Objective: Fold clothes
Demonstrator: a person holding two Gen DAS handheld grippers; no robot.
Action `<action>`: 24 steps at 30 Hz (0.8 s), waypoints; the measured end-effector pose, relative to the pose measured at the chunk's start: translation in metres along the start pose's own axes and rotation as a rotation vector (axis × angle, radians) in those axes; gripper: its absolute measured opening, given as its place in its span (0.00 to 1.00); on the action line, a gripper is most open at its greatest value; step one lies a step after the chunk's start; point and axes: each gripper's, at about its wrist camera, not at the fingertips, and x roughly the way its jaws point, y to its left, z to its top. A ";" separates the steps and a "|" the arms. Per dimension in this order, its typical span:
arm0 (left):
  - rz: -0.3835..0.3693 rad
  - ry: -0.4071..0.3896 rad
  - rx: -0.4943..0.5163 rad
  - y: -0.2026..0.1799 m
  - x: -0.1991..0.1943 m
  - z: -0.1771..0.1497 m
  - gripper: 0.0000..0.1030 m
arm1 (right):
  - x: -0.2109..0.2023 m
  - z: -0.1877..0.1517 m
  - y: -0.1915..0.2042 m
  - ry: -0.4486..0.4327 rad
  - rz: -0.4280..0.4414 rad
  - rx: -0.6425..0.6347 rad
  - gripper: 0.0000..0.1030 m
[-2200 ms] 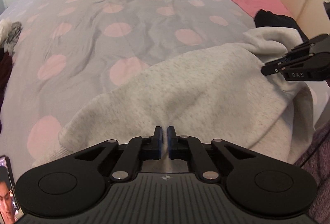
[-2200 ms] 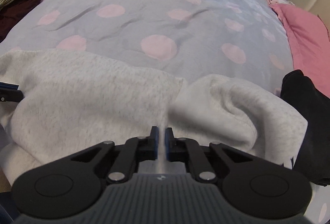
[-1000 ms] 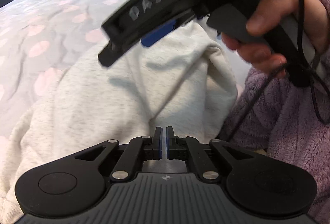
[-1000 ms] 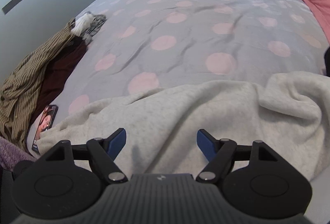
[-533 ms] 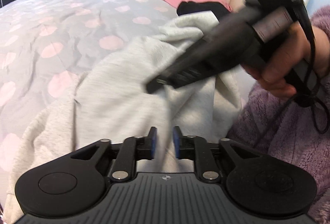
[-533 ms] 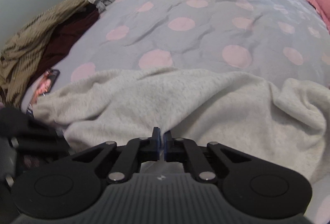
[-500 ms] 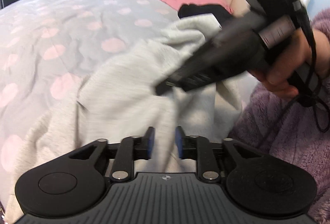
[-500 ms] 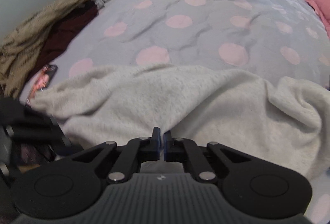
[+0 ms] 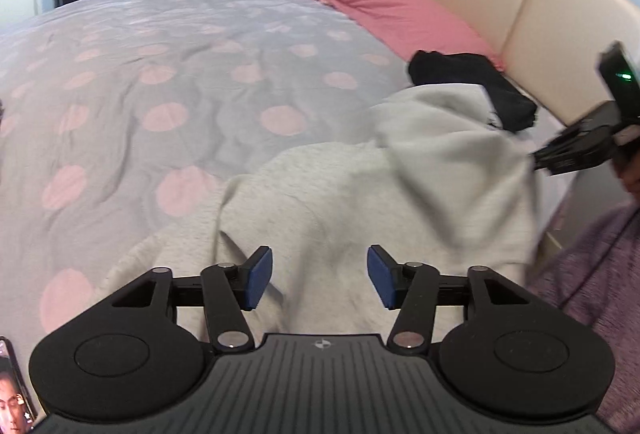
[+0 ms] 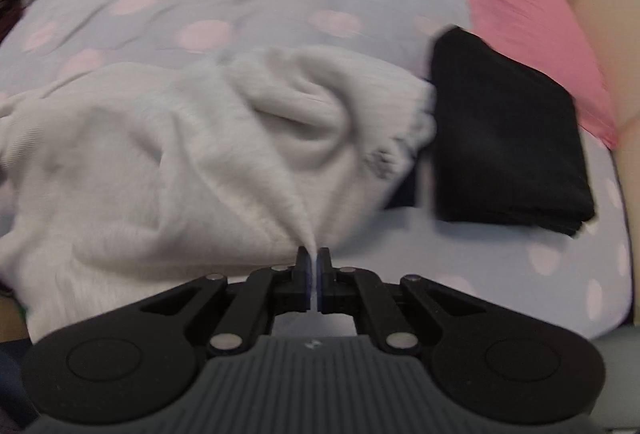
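Note:
A light grey sweatshirt [image 9: 360,190] lies rumpled at the near edge of the bed. My left gripper [image 9: 318,280] hangs just over it, jaws opening, with nothing pinched between the blue pads [image 9: 258,276]. At the right edge of the left wrist view, my right gripper [image 9: 538,160] pulls the cloth's right end taut. In the right wrist view the right gripper [image 10: 313,266] is shut on a pinched peak of the grey sweatshirt [image 10: 192,138], which fans out from the pads to the left and ahead.
A folded black garment [image 10: 504,138] lies right of the sweatshirt, touching its edge. A pink pillow [image 9: 392,10] and beige headboard [image 9: 520,2] stand behind it. The grey duvet with pink dots [image 9: 160,74] spreads far and left. A phone [image 9: 14,386] lies at the near left.
The left jaws have spread apart and let the cloth go. The right gripper closed on the sweatshirt and swung to the right with it, off toward the black garment.

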 end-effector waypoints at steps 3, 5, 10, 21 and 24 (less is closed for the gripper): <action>0.054 0.010 0.005 0.008 0.008 0.005 0.52 | 0.008 -0.008 -0.033 0.016 -0.080 0.063 0.03; 0.088 0.010 0.008 0.011 0.012 0.008 0.55 | 0.014 -0.012 -0.053 0.022 -0.161 0.088 0.03; 0.122 0.005 0.013 0.017 0.028 0.016 0.57 | 0.029 -0.021 -0.096 0.049 -0.213 0.197 0.03; 0.110 0.010 0.040 0.015 0.070 0.033 0.66 | 0.011 -0.020 -0.089 -0.126 -0.176 0.183 0.33; 0.101 0.003 -0.002 0.022 0.077 0.038 0.69 | 0.001 -0.014 -0.075 -0.213 -0.151 0.135 0.42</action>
